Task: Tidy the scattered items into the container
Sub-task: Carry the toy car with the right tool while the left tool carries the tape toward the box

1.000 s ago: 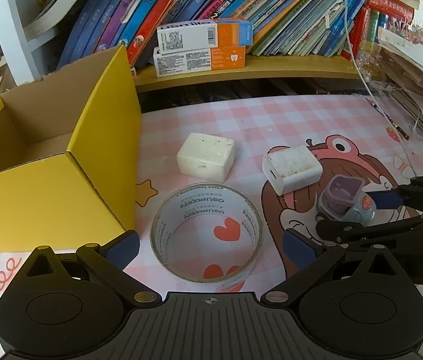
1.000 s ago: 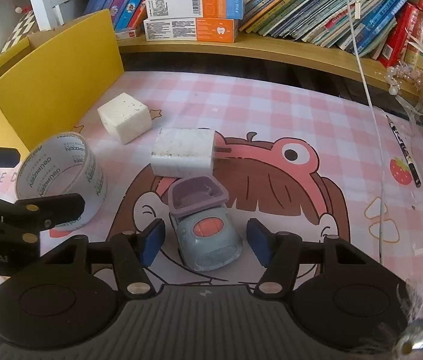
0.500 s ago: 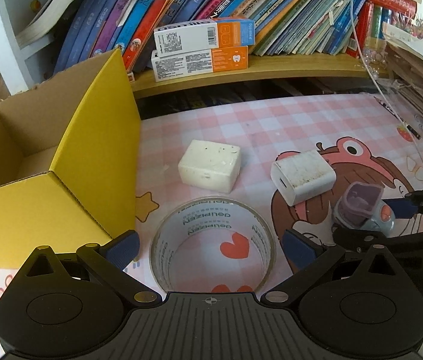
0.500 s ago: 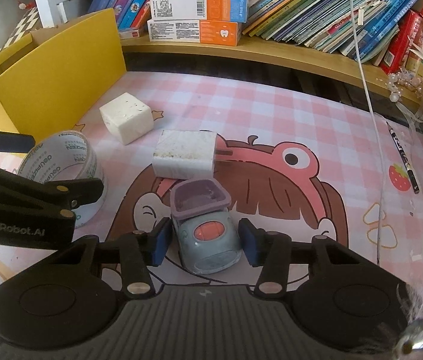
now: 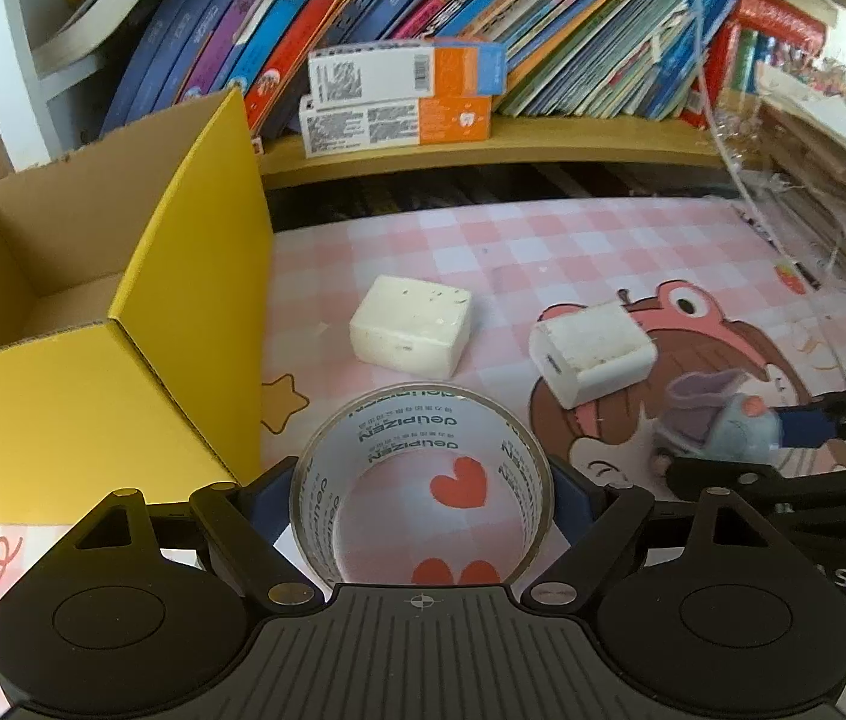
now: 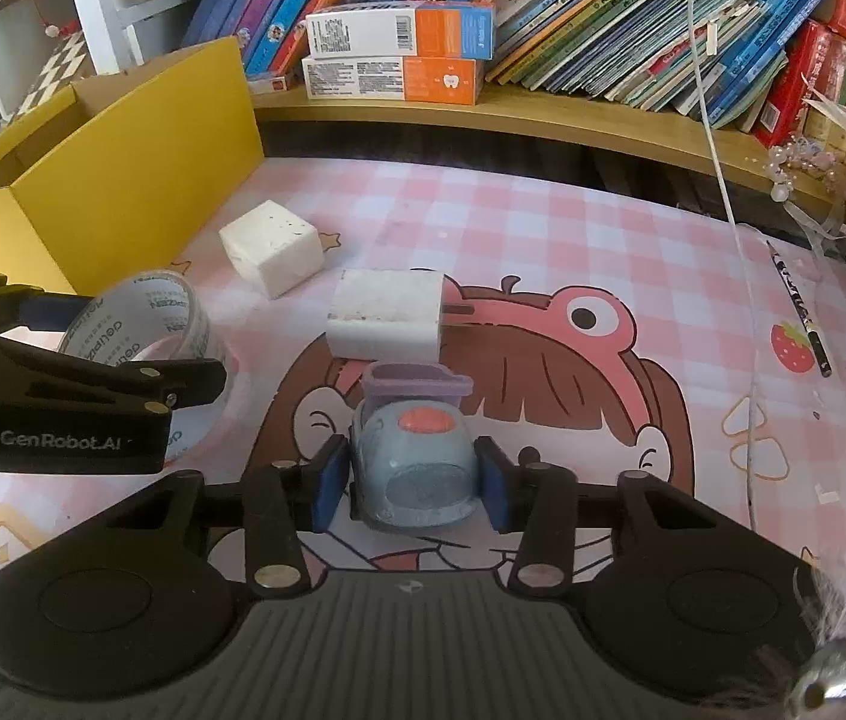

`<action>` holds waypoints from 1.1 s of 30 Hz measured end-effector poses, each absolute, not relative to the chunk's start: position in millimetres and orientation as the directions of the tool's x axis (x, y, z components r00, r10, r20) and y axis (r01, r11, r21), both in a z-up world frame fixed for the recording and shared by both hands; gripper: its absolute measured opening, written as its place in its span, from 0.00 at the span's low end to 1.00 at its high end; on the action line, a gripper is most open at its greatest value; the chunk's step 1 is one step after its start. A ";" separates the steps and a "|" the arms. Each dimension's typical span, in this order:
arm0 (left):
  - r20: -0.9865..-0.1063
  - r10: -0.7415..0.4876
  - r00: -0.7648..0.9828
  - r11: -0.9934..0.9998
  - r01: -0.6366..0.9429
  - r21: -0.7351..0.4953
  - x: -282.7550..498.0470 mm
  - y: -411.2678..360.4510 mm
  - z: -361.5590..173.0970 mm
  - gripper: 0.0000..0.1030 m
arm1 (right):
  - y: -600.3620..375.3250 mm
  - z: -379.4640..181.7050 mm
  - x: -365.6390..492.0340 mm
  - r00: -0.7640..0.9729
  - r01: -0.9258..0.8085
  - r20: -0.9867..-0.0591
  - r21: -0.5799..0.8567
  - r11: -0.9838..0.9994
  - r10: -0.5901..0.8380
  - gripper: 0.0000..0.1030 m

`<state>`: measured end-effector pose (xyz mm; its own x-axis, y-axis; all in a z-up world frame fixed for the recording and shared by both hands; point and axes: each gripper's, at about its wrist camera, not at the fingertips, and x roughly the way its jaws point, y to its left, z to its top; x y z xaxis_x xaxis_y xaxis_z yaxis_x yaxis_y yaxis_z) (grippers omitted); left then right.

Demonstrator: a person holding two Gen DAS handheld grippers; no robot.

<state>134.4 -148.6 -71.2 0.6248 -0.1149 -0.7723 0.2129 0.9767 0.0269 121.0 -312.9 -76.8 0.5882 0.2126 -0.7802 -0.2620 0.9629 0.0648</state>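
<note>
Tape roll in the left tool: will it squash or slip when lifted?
The tape roll looks like a thin, clear hollow ring, so it probably flexes if squeezed hard. Its smooth film sides may slip on the left tool, whose fingers sit on its outer wall. Likely light; set down on edge, it could roll.

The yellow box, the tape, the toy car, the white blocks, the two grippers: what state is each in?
Yellow cardboard box: open-topped, nothing visible inside.
Tape roll: flat on the mat, between the left gripper's pads.
Toy car: upright, between the right gripper's pads.
White eraser block: loose on the mat.
White charger: on its side, untouched.
</note>
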 end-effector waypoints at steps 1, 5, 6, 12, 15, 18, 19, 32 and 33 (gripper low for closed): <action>-0.770 -0.121 0.626 0.976 0.217 0.023 132.7 -148.4 -69.3 0.82 | -312.4 -76.1 119.5 0.588 -0.262 -0.780 0.066 0.963 0.214 0.40; -0.764 -0.135 0.631 0.974 0.226 0.015 125.9 -147.7 -62.3 0.82 | -310.6 -73.2 112.7 0.586 -0.263 -0.780 0.073 0.962 0.219 0.40; -0.763 -0.138 0.632 0.974 0.227 0.012 123.8 -147.2 -60.4 0.82 | -310.4 -72.0 110.4 0.588 -0.263 -0.778 0.074 0.962 0.221 0.40; -0.752 -0.154 0.641 0.974 0.226 -0.006 105.2 -139.9 -46.9 0.82 | -308.1 -64.5 97.2 0.596 -0.269 -0.769 0.079 0.960 0.231 0.40; -0.751 -0.155 0.641 0.975 0.220 -0.014 96.3 -135.8 -42.4 0.82 | -305.5 -60.8 90.6 0.597 -0.278 -0.766 0.080 0.957 0.237 0.40; -0.748 -0.157 0.645 0.975 0.220 -0.015 87.8 -133.5 -38.3 0.82 | -301.9 -55.8 82.8 0.601 -0.289 -0.760 0.079 0.954 0.245 0.40; -0.747 -0.159 0.646 0.975 0.222 -0.015 84.8 -132.7 -36.8 0.82 | -300.7 -53.9 80.1 0.603 -0.293 -0.758 0.079 0.953 0.248 0.40; -0.731 -0.184 0.658 0.969 0.244 -0.024 44.2 -118.3 -17.4 0.82 | -287.8 -35.9 47.7 0.622 -0.309 -0.737 0.078 0.948 0.263 0.40; -0.729 -0.186 0.659 0.969 0.245 -0.026 40.8 -115.7 -16.3 0.82 | -286.5 -34.8 45.2 0.623 -0.309 -0.736 0.077 0.948 0.263 0.40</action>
<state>40.8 -115.7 -16.3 0.6590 -0.1858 -0.7288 0.2446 0.9693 -0.0259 45.2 -286.5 -34.8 0.6235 0.2630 -0.7363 -0.3085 0.9481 0.0774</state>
